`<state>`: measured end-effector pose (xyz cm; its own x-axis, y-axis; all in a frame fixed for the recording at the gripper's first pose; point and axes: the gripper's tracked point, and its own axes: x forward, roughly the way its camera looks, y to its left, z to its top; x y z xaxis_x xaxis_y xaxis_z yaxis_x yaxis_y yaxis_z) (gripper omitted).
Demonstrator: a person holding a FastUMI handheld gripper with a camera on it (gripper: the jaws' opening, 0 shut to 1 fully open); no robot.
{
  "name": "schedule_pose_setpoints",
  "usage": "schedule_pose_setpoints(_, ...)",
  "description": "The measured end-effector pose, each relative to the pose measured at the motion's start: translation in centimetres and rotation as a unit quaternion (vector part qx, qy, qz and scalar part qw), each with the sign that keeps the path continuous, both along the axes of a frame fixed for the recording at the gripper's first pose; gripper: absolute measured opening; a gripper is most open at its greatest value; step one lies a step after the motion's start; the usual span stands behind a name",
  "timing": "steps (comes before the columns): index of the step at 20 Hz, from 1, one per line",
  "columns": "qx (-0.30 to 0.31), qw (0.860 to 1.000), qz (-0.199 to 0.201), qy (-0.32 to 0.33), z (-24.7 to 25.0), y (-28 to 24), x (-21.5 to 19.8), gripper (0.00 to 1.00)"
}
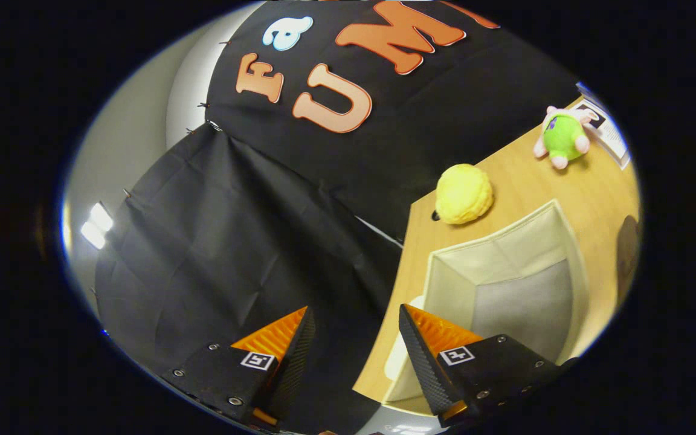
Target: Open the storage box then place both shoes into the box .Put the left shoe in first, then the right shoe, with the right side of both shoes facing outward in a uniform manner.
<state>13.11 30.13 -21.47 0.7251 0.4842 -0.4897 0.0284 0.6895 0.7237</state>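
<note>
The hand-held gripper is tilted hard, its fingers apart with nothing between them, aimed mostly at the black cloth wall rather than at the work. The storage box stands already open on the wooden surface, to the right of the fingers and just beyond the right one. What can be seen of its inside holds no shoe, and no shoe is in sight, so the placing is probably not begun.

The main risk is the box itself. It looks like soft, cream fabric with thin walls and a paler grey lining, so a finger catching its near rim could fold a wall inward or push the light box along the smooth wood. With the gripper so tilted, judging a shoe's side is harder, and a shoe could go in facing the wrong way.

Beyond the box lies a round, bumpy yellow plush toy, and farther right a small green and pink plush toy, beside a white card. Both toys look soft and would roll or shift if nudged.
</note>
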Motion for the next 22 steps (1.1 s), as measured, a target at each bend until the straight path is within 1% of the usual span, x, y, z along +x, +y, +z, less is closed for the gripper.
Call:
schedule_pose_setpoints(2, -0.047, 0.999, -0.008, 0.004, -0.7, -3.9, -1.3, 0.88)
schedule_pose_setpoints(4, -0.102, 0.995, -0.021, 0.005, -1.6, -8.4, -2.8, 0.89)
schedule_pose_setpoints(7, -0.196, 0.98, -0.033, 0.02, -3.7, -15.2, -5.5, 0.9)
schedule_pose_setpoints(9, -0.244, 0.968, -0.038, 0.036, -5.0, -19.5, -7.5, 0.9)
schedule_pose_setpoints(12, -0.264, 0.961, -0.038, 0.074, -7.3, -24.0, -9.7, 0.9)
schedule_pose_setpoints(15, -0.283, 0.953, -0.036, 0.101, -9.3, -27.3, -10.8, 0.88)
schedule_pose_setpoints(19, -0.299, 0.946, -0.013, 0.123, -11.9, -29.0, -12.5, 0.83)
schedule_pose_setpoints(20, -0.301, 0.946, -0.005, 0.123, -12.5, -29.0, -12.7, 0.8)
schedule_pose_setpoints(21, -0.306, 0.944, 0.0, 0.126, -13.3, -29.3, -12.9, 0.79)
schedule_pose_setpoints(22, -0.313, 0.941, 0.002, 0.127, -13.7, -29.7, -13.1, 0.76)
